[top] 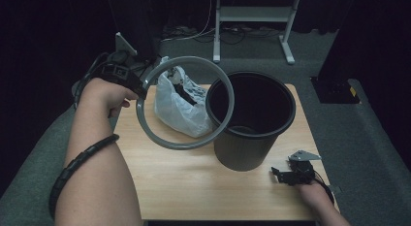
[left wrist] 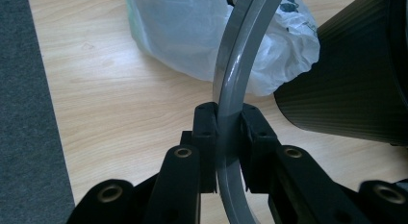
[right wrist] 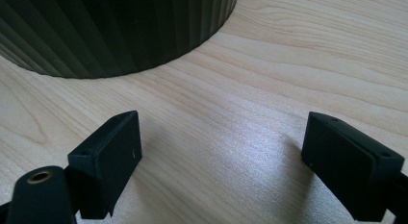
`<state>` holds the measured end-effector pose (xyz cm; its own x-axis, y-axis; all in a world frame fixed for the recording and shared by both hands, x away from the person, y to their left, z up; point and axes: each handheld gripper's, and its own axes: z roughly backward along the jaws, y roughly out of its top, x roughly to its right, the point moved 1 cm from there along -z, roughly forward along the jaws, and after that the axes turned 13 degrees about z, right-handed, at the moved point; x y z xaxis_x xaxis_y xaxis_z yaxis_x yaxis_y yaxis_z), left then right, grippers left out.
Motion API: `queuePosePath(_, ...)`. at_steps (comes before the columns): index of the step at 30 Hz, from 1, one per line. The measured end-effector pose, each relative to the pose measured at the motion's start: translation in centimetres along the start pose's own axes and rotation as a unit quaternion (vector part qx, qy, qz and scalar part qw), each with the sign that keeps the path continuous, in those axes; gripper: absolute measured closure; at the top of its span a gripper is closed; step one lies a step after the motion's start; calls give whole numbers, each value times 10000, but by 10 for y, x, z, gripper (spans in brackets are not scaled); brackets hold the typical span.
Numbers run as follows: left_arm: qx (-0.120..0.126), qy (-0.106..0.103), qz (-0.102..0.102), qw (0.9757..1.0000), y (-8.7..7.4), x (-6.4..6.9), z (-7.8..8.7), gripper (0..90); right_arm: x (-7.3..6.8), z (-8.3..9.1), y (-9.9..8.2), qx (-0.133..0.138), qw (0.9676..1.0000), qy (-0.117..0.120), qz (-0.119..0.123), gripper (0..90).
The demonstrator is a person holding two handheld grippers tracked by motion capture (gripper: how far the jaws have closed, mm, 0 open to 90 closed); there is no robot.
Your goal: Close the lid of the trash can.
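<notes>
I have a grey plastic ring (top: 185,103) clamped edge-on in my left gripper (left wrist: 229,137), held tilted in the air above the wooden table (top: 194,187), its far side overlapping the rim of the black ribbed bin (top: 252,121). A crumpled white plastic bag (top: 179,102) lies on the table just behind the ring and beside the bin. My right gripper (right wrist: 221,152) rests low on the table near the bin's base, jaws wide apart and holding nothing. I judge the main risk to be the narrow grip: the pads pinch only a short piece of the band, so the ring could swivel or slip out as I swing it. Its far edge could also catch the bin's rim and tip the bin, which nothing is steadying, or snag the bag.
</notes>
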<state>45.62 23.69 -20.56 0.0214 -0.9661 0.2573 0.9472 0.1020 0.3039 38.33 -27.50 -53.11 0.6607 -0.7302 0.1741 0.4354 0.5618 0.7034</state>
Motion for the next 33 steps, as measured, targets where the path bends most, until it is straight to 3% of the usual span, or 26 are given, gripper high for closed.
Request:
queuePosePath(13,33,36,-170,9998,12,31,-12,786,0,0,0,-1,10000,1,-5,135)
queuePosePath(33,22,-244,-447,9987,25,84,-27,786,0,0,0,-3,10000,3,-5,136)
